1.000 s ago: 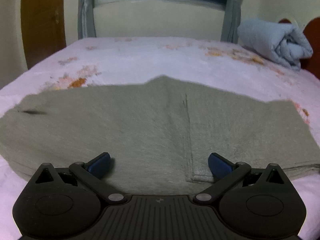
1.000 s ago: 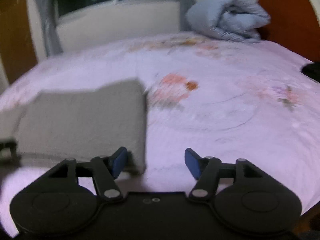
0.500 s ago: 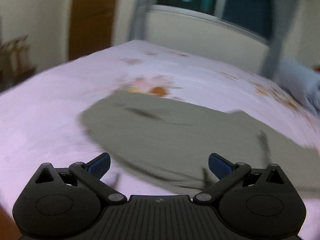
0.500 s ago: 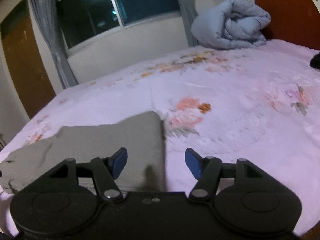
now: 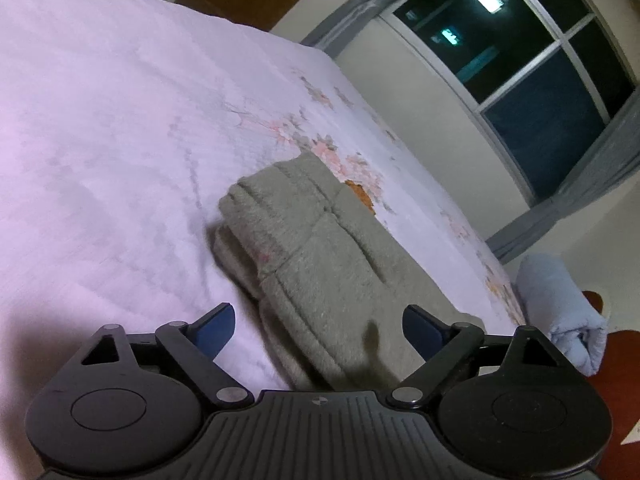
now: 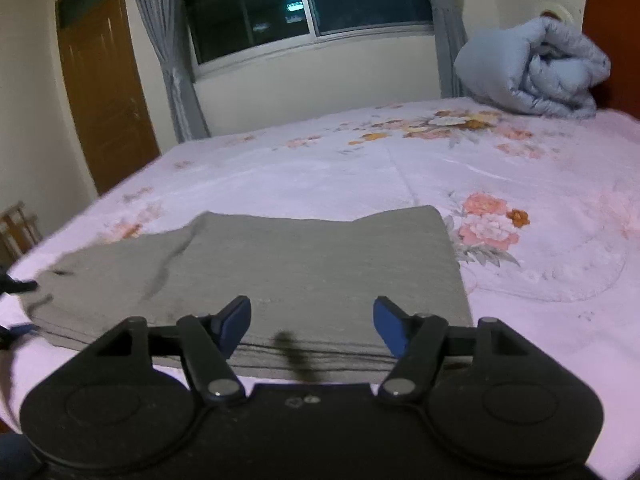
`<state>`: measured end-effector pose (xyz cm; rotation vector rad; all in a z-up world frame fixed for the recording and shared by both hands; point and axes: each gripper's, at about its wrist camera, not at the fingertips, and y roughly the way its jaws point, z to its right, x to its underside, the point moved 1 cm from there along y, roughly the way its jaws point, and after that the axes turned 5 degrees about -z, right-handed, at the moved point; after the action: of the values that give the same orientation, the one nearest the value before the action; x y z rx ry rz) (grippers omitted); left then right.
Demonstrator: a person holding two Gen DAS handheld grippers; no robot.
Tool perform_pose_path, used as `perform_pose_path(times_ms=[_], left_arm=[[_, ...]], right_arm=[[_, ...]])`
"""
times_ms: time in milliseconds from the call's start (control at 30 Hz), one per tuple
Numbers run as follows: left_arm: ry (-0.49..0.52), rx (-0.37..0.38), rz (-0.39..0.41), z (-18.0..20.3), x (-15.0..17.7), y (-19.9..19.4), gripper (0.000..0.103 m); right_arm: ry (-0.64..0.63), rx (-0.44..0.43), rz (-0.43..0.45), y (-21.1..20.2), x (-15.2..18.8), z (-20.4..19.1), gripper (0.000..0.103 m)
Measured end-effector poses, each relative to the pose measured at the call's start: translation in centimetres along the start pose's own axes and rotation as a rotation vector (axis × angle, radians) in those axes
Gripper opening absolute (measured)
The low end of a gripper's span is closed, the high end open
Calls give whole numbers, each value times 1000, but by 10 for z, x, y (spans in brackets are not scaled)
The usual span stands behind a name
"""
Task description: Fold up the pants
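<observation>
**Both tongs line up on the half-folded pants**

Left wrist view: the view is rolled hard to one side. The grey pants (image 5: 320, 264) lie on the bed (image 5: 100, 128), their layered waistband end pointing away from the camera. The left tongs (image 5: 318, 326) stand wide with nothing gripped; the jaws are closing, and the near edge of the cloth lies between and below the blue pads, apart from them.

Right wrist view: the pants (image 6: 300, 264) lie flat, already doubled, the stacked edges just under the right tongs (image 6: 312, 326). These jaws are opening and grasp nothing. A rolled blue quilt (image 6: 532, 72) sits well apart by the headboard.

Judged step: reaching for the next fold. The next move probably calls for pinching all layers together at both ends.
</observation>
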<state>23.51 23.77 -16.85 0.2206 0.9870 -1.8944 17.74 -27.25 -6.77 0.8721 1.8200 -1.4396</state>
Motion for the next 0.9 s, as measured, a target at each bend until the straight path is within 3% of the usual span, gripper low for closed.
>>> perform_pose_path(times_ms=[333,367,400,433,500,567,700,900], left_arm=[[36,66,14,-5,-18,23,91],[36,62,18,-5,-19,24,82],[36,41,19,-6,-19,26,47],[23,24,-2,-11,-20,28,39],[-13,70,2,-20,-19,23,36],[15,73,1,-17,-19,22,35],[11,112,15,-10,-24,14,32],[67,148,48,14,-34,-7,31]], right_arm=[[-102,30,-62,56,6,-95,67],[-106,24,-58,55,7,-99,68],[-119,25,-52,53,8,-103,69],[-146,25,-43,51,11,-108,69],[-186,21,-38,47,15,-117,71],[-205,24,-37,48,19,-123,74],[-255,96,-105,68,31,-130,83],[-299,109,-105,73,34,-133,84]])
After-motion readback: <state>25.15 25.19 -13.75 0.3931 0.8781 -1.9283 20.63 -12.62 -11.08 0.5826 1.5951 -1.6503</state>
